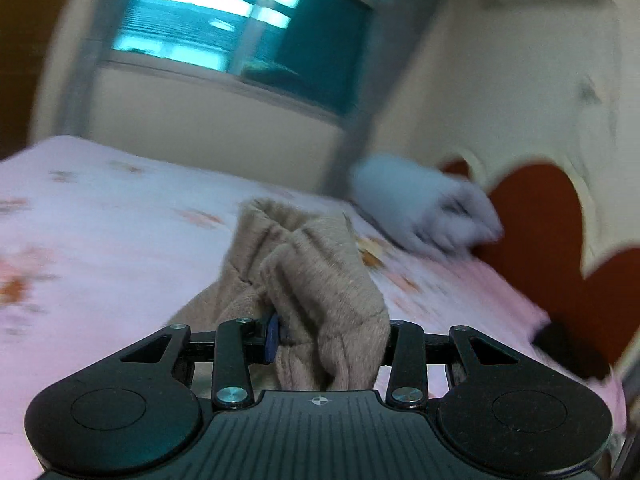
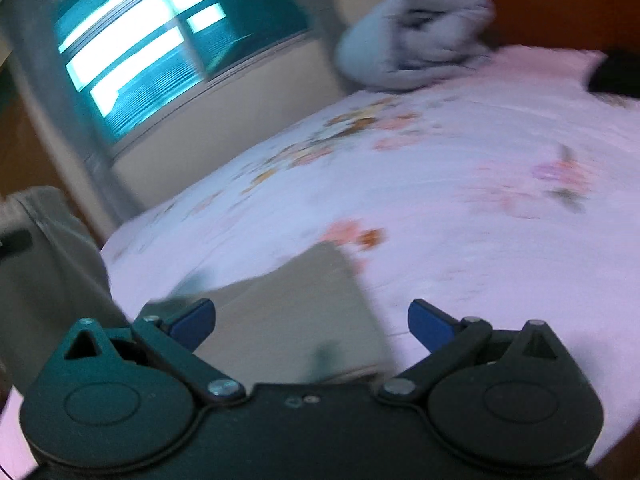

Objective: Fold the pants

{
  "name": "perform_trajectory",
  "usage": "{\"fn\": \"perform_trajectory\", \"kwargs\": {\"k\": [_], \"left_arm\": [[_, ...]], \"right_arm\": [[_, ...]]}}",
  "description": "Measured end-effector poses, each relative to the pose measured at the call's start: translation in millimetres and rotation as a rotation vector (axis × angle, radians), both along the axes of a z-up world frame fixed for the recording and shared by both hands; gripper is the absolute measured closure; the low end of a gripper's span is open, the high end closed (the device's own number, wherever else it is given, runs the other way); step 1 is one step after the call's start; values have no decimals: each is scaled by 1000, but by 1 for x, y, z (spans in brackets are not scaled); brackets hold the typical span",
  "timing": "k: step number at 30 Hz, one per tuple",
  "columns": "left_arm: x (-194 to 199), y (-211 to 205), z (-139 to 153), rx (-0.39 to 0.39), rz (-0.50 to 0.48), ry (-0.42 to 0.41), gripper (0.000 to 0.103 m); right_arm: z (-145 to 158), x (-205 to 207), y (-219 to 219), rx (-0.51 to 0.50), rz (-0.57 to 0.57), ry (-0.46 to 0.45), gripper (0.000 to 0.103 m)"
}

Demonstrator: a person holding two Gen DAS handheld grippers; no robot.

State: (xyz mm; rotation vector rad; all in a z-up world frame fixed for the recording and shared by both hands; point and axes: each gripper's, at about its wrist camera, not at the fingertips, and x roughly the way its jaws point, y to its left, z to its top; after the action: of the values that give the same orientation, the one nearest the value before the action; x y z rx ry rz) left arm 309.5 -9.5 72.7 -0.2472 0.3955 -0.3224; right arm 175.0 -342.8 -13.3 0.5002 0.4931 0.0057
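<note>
The tan pants (image 1: pixel 316 276) are bunched up and lifted above the pink floral bed (image 1: pixel 100 220) in the left wrist view. My left gripper (image 1: pixel 304 340) is shut on the pants, with cloth hanging over its blue pads. In the right wrist view a flat tan part of the pants (image 2: pixel 296 320) lies on the bed (image 2: pixel 460 200) just ahead of my right gripper (image 2: pixel 312 320). The right gripper is open and empty, its blue pads spread wide either side of the cloth.
A grey folded blanket (image 2: pixel 416 36) lies at the head of the bed, also in the left wrist view (image 1: pixel 424 204). A red and cream headboard (image 1: pixel 560 220) stands behind it. A dark object (image 2: pixel 616 72) sits at the bed's far right. A window (image 2: pixel 160 44) is on the far wall.
</note>
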Motion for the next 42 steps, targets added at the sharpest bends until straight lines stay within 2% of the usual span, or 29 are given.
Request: {"fn": "perform_trajectory", "kwargs": {"k": [3,6,7,8,9,10,12,14,15,16,18,19,23,29,33,35,36,38,40,42], "left_arm": [[18,-81,-28,79,-127,69,64],[25,-148,-75,169,-275,204,55],[21,-159,-84,221,-288,220,54],[8,-167,-89,276,-276,196,54],[-2,-167,-90,297,-259,170,53],[-8,-159,-88,275,-252,178,51],[-18,-134,-76,185,-236,186,47],[-27,-104,-63,129,-197,159,35],[-33,-87,-58,104,-181,149,21],[-39,-67,-53,52,-176,138,13],[-50,-29,-44,-50,-151,106,11],[-56,-13,-42,-63,-111,99,11],[-80,50,-39,-60,32,101,11],[-112,123,-62,-86,179,157,10],[-119,138,-85,-124,213,203,10],[-115,139,-93,-140,218,207,10],[-113,138,-95,-146,217,207,10],[-109,136,-99,-150,209,207,10],[-106,133,-105,-120,176,236,9],[-98,114,-109,-13,119,262,9]], "right_arm": [[-8,-7,-48,64,-91,11,6],[-19,-16,-90,140,-165,48,6],[-24,-20,-101,167,-185,61,6],[-28,-24,-114,202,-202,71,6],[-31,-27,-123,229,-215,68,6],[-34,-29,-130,256,-222,56,6],[-38,-29,-138,340,-209,25,6],[-42,-22,-135,456,-144,10,6],[-42,-18,-129,507,-85,4,6],[-42,-12,-120,537,-32,1,6],[-37,-3,-94,537,35,11,6],[-35,1,-83,538,70,18,6],[-35,10,-46,535,136,78,6],[-41,-5,-45,568,24,128,9],[-45,9,-40,586,33,137,25],[-45,22,-33,528,31,172,27],[-43,27,-28,496,12,214,32],[-43,42,-20,455,12,244,37],[-43,56,-11,393,20,296,58],[-43,62,-5,362,20,319,66]]}}
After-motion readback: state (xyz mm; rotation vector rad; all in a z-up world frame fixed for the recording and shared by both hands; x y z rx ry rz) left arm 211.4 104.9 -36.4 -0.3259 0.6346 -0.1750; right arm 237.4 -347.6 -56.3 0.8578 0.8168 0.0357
